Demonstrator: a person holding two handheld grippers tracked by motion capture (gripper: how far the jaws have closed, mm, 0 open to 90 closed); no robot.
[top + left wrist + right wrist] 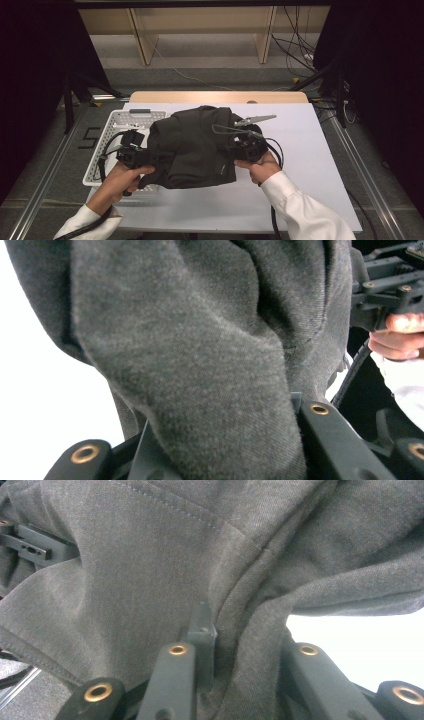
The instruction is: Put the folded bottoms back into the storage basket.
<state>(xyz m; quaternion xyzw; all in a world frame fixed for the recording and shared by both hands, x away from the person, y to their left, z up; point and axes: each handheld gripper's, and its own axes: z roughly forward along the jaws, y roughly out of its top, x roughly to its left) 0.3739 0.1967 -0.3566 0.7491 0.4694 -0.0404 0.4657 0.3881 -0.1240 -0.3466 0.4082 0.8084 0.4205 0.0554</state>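
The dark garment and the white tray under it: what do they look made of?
The dark garment looks like soft knit fabric, probably cotton jersey or fleece: matte grey, with a fine weave, stitched seams and loose folds. The white tray looks like rigid plastic or coated metal, with rows of small holes; which one is unclear.

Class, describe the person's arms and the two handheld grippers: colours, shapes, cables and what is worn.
White long sleeves cover both forearms. The left gripper and right gripper are black and blocky, each trailing a black cable. The right carries a grey three-cornered plate. Their black jaws have brass-coloured rivets.
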